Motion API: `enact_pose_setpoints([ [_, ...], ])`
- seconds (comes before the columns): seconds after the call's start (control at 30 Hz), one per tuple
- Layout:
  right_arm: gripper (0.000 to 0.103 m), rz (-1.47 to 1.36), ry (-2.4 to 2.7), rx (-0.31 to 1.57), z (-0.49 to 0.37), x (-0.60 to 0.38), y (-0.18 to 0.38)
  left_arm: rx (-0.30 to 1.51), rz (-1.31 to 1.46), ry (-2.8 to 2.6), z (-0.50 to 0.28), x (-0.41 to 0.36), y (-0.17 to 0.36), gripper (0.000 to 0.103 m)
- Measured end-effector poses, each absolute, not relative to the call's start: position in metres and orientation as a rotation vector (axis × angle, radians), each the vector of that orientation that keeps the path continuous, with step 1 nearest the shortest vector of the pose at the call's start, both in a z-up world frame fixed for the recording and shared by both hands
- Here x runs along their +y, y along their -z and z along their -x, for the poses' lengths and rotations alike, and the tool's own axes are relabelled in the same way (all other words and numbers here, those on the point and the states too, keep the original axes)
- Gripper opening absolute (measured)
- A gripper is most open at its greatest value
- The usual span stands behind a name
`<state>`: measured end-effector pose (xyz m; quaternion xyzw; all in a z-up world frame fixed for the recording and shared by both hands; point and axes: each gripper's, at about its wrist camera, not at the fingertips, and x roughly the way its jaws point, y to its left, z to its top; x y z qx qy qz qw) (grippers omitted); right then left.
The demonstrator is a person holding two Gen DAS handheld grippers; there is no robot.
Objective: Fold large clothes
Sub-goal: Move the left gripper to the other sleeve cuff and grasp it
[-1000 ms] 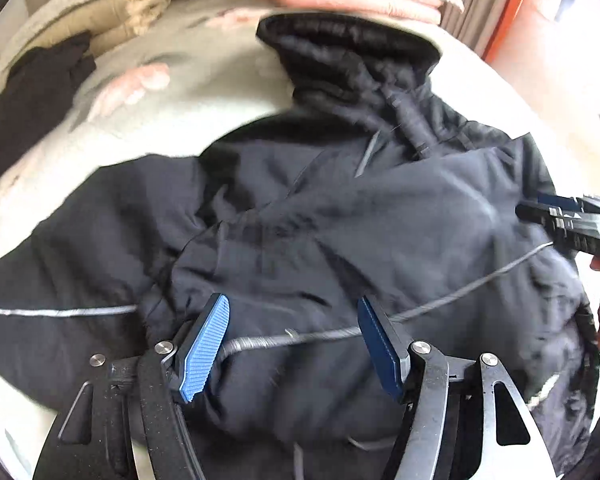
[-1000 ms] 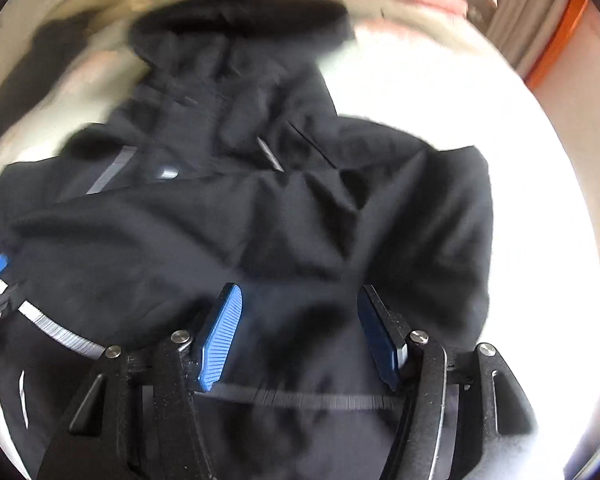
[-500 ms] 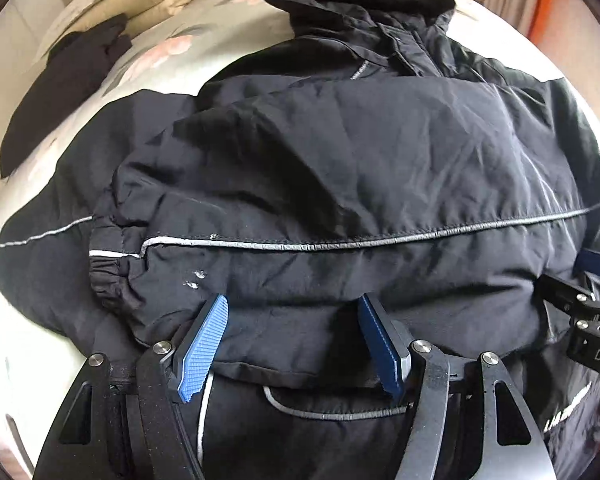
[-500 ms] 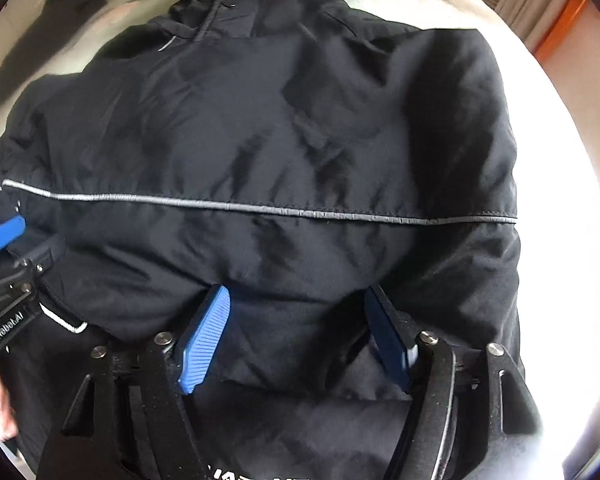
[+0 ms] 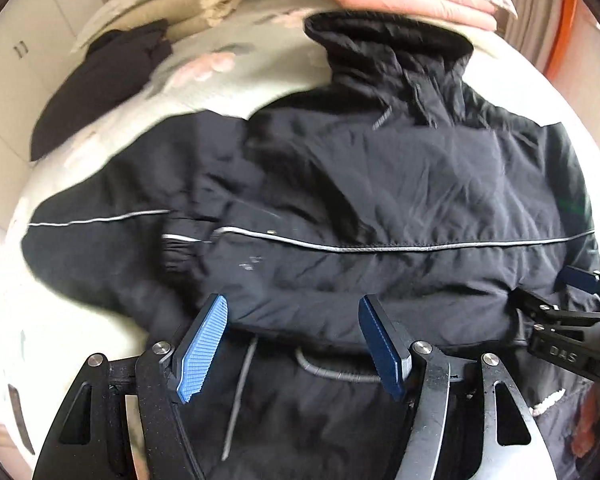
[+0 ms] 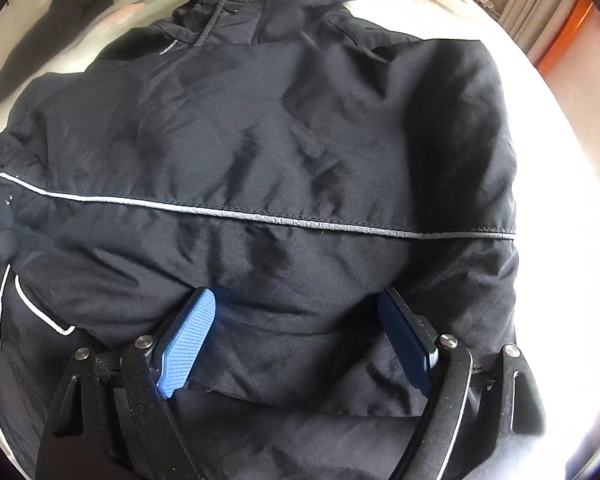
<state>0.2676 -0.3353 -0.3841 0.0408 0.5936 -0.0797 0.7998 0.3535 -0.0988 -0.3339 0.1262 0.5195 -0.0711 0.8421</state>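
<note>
The black jacket [image 6: 284, 152] lies on the bed [image 5: 260, 56], its bottom folded up. Your right gripper [image 6: 300, 332] has just opened wide; your left gripper [image 5: 296, 340] is open too, both empty. Next, I think, fold the sleeve [image 5: 100, 240] in.

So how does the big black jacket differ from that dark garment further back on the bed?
The jacket lies spread wide up front with grey piping; the dark garment sits bunched near the beige pillows, plain and looking smaller. Both are dark clothes resting on the bed.
</note>
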Motion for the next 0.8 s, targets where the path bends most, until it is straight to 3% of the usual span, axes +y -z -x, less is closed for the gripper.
enact_pose_setpoints([
  [0.07,0.080,-0.078,0.167,1.267,-0.261,-0.330,0.372,1.074,-0.265,0.127,-0.345,-0.093,0.318,0.070],
  [0.43,0.080,-0.042,0.076,1.164,-0.219,-0.249,0.302,1.021,-0.247,0.033,-0.318,-0.025,0.262,0.070],
  [0.8,0.080,-0.033,0.068,1.190,-0.237,-0.127,0.296,1.058,-0.216,-0.092,-0.357,0.139,0.267,0.070],
])
